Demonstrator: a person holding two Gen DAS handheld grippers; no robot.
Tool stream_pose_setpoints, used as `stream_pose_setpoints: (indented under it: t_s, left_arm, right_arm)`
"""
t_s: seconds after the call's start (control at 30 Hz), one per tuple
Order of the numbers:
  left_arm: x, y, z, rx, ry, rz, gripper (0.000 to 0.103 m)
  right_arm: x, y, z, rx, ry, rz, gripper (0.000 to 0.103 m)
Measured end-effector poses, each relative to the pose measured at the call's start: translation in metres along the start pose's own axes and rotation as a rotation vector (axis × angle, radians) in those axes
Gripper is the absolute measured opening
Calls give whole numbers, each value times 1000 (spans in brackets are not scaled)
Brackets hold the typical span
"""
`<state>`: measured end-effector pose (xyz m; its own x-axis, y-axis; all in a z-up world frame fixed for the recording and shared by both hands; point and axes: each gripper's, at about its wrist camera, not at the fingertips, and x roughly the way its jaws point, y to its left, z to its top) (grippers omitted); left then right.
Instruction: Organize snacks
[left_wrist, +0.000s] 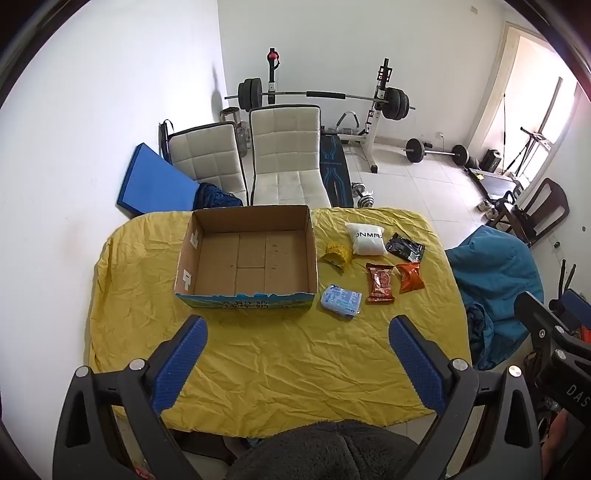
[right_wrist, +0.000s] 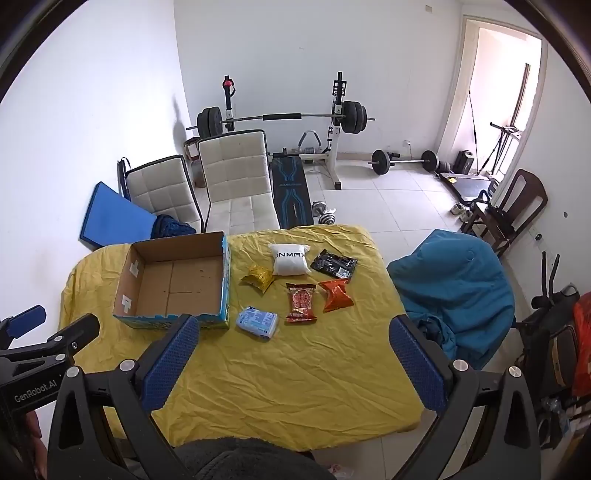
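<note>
An empty open cardboard box (left_wrist: 247, 258) (right_wrist: 177, 288) sits on the yellow tablecloth (left_wrist: 277, 362) (right_wrist: 295, 369). To its right lie several snack packs: a light blue pack (left_wrist: 340, 300) (right_wrist: 257, 322), a red one (left_wrist: 380, 282) (right_wrist: 301, 302), an orange one (left_wrist: 410, 277) (right_wrist: 336, 293), a gold one (left_wrist: 337, 254) (right_wrist: 258, 277), a white pouch (left_wrist: 366, 239) (right_wrist: 290, 259) and a black pack (left_wrist: 405, 246) (right_wrist: 334, 263). My left gripper (left_wrist: 298, 332) hangs open above the near cloth, nothing between its blue pads. My right gripper (right_wrist: 294, 332) is open too, high above the table.
Two white chairs (left_wrist: 284, 158) stand behind the table, beside a blue mat (left_wrist: 155, 184). A barbell rack (left_wrist: 321, 98) and weights fill the back of the room. A teal beanbag (right_wrist: 454, 288) sits right of the table. A dark fuzzy garment (left_wrist: 325, 450) lies at the near edge.
</note>
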<state>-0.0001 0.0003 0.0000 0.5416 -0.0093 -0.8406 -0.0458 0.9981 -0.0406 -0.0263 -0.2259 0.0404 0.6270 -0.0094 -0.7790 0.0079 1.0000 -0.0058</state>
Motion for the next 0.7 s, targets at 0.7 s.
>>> stream_pose_setpoints:
  t_s: [0.7]
  left_arm:
    - [-1,-2,9,-8,2,3,101]
  right_arm:
    - [5,-13,4,23,-2,-9,103]
